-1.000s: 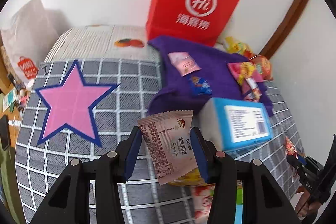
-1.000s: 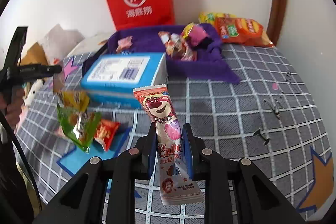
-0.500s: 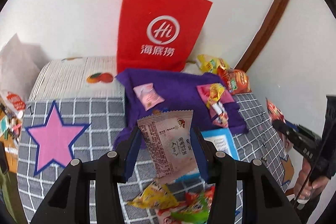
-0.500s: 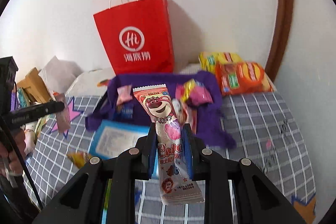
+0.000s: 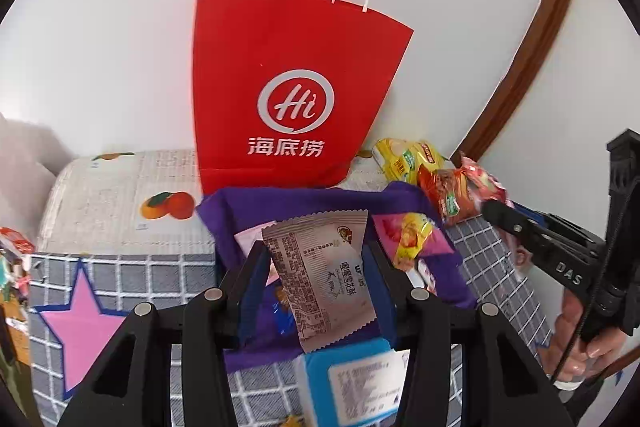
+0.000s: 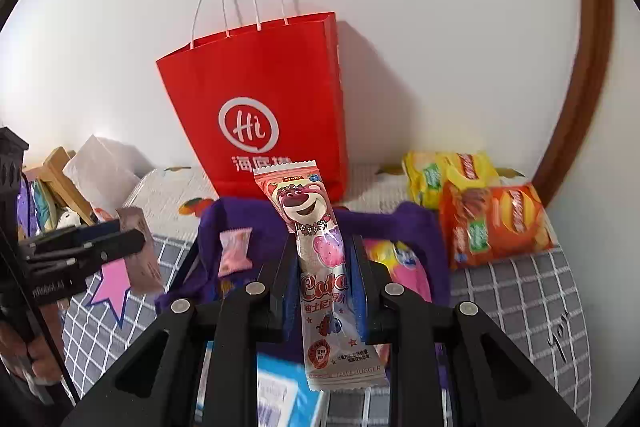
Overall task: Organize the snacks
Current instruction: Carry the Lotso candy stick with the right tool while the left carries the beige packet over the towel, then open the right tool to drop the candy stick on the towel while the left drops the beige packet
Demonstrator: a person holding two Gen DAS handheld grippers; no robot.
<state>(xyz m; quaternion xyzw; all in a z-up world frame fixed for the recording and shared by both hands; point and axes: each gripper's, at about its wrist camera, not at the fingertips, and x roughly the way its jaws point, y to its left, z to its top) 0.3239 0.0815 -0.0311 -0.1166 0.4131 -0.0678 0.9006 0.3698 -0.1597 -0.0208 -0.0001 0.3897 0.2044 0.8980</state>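
Note:
My left gripper (image 5: 318,287) is shut on a beige snack packet (image 5: 324,271) with printed text, held upright above the purple cloth (image 5: 240,223). Between the closed pads of my right gripper (image 6: 322,285) stands a long pink bear-print snack bar (image 6: 316,259). A red paper bag (image 5: 288,99) with white handles stands against the wall behind the cloth; it is the red paper bag (image 6: 272,99) in the right wrist view too. Each gripper shows in the other's view: the right gripper (image 5: 490,213) with its bar, the left gripper (image 6: 136,241) with its packet.
Small sweets lie on the purple cloth (image 6: 416,227). Yellow and orange chip bags (image 6: 488,223) sit to its right by a brown door frame (image 5: 532,39). A blue box (image 5: 352,383) lies on the grey checked cover (image 5: 120,275) with a pink star (image 5: 80,327). Clutter (image 6: 60,187) stands at far left.
Both grippers rose and advanced toward the red bag, each keeping its snack. The blue box and loose snacks slid down and largely out of view; the bag's handles and top came into view.

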